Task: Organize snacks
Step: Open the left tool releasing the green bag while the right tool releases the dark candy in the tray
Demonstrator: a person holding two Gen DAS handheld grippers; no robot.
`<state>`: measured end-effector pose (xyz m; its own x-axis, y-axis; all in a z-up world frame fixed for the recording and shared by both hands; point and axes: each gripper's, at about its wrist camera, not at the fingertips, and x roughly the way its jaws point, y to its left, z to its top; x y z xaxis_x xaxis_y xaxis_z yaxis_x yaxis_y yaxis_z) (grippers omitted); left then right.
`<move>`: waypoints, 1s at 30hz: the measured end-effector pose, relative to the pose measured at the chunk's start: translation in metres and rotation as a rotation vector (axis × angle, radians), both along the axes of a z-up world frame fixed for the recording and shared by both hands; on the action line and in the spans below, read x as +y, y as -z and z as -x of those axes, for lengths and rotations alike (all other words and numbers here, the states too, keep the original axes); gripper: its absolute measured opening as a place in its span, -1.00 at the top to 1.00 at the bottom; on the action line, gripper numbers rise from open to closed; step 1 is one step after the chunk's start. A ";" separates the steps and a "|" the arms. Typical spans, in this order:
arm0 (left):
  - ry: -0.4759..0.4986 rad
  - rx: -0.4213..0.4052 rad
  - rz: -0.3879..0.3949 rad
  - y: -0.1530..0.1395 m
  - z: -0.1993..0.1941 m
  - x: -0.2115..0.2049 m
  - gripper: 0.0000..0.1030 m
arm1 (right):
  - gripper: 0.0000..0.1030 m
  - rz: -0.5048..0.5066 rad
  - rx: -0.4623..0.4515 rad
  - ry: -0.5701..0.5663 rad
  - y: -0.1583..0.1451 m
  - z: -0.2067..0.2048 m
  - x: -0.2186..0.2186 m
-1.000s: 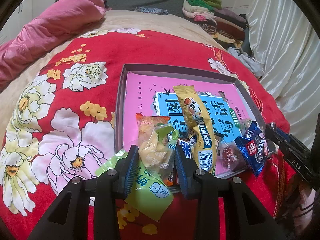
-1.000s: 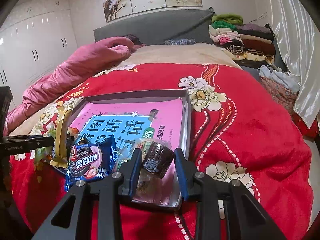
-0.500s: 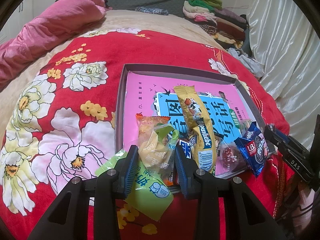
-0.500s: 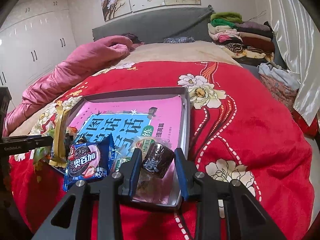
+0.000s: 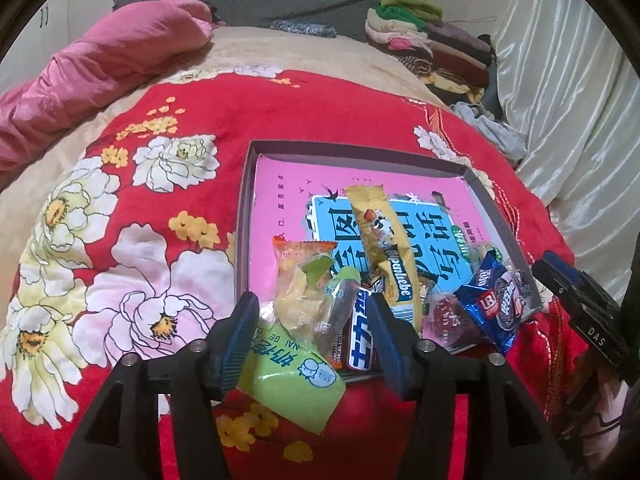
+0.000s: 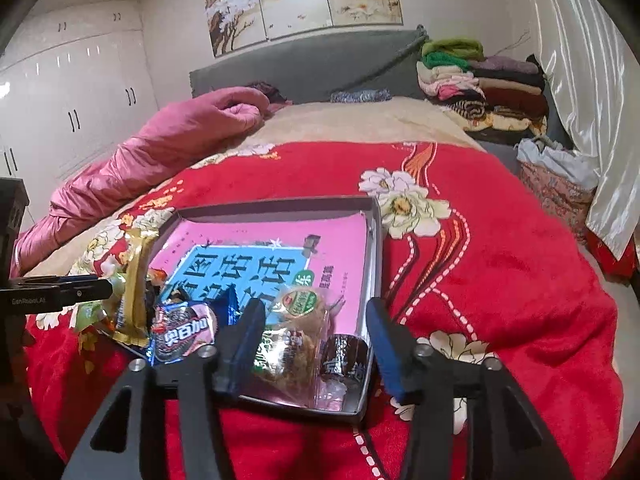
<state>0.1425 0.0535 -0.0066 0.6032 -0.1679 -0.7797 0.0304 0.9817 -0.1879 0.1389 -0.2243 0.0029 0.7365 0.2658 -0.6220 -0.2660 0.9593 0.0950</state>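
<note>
A shallow grey box (image 5: 245, 216) with a pink book in it lies on the red bedspread. Snacks pile at its near end: a yellow-orange packet (image 5: 308, 292), a long gold bar (image 5: 384, 248), a blue cookie pack (image 5: 496, 304), a light green pack (image 5: 292, 376) hanging over the near edge. My left gripper (image 5: 312, 332) is open, its fingers either side of the yellow-orange packet. My right gripper (image 6: 316, 340) is open above the box's near right corner (image 6: 374, 240); a dark brown snack (image 6: 344, 356) and a clear-wrapped pastry (image 6: 288, 352) lie between its fingers, loose.
The red flowered bedspread (image 5: 132, 240) covers the bed around the box. A pink quilt (image 6: 160, 148) lies at the far left, folded clothes (image 6: 480, 84) at the far right by the curtain. The grey headboard (image 6: 304, 68) is behind.
My right gripper has opened and the dark brown snack it held now lies in the box. My left gripper has opened off the yellow-orange packet.
</note>
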 end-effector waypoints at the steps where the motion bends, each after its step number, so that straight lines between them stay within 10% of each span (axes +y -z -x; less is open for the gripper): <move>1: 0.000 -0.004 -0.001 -0.002 0.001 0.000 -0.14 | -0.03 -0.001 -0.008 -0.003 -0.002 0.002 0.000; 30: 0.002 -0.030 -0.047 -0.019 0.016 -0.002 -0.54 | -0.55 0.006 -0.071 -0.015 -0.013 0.021 0.010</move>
<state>0.1269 0.0511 0.0121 0.6264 -0.1324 -0.7682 0.0372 0.9894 -0.1402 0.1180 -0.2146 0.0162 0.7748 0.2741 -0.5697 -0.2867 0.9555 0.0699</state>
